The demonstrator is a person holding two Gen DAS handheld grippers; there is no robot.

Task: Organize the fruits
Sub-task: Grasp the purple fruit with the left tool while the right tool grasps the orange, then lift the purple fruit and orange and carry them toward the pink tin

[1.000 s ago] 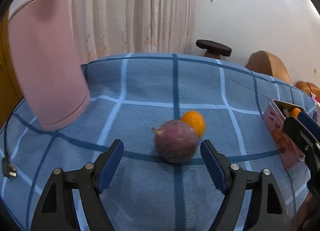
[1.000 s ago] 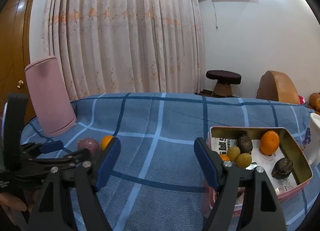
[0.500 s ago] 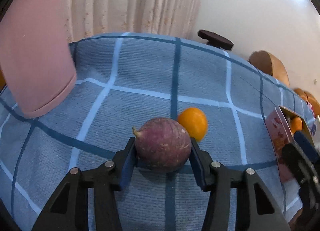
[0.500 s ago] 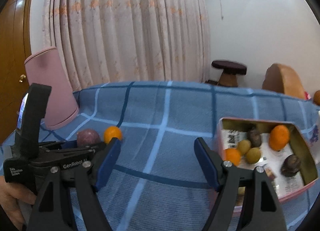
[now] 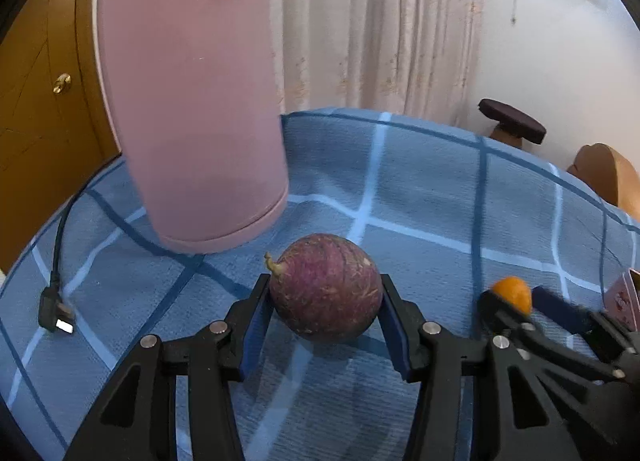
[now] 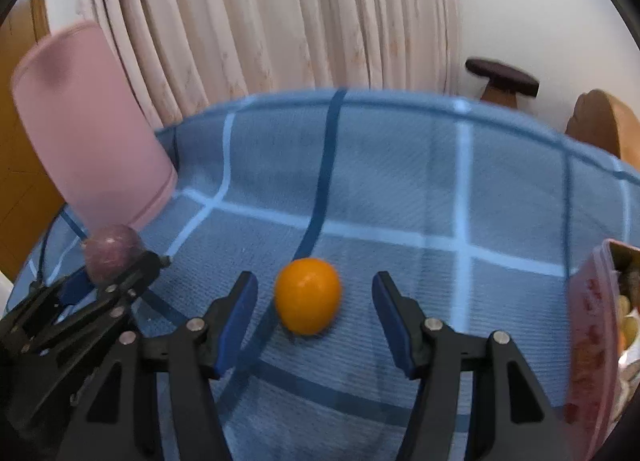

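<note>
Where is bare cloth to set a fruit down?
Bare checked cloth lies beyond the orange, between the pink container and the tin. Crowded near the purple fruit, held beside that container's base.

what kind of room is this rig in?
Likely a home living or dining room: floor-length curtains, a table under a blue checked cloth, a wooden door, a dark stool.

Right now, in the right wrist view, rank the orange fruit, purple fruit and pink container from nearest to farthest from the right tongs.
1. Orange fruit, between the open right tongs, untouched.
2. Purple fruit, off to the left, held in the left tongs.
3. Pink container, farther back left, on the cloth.
</note>
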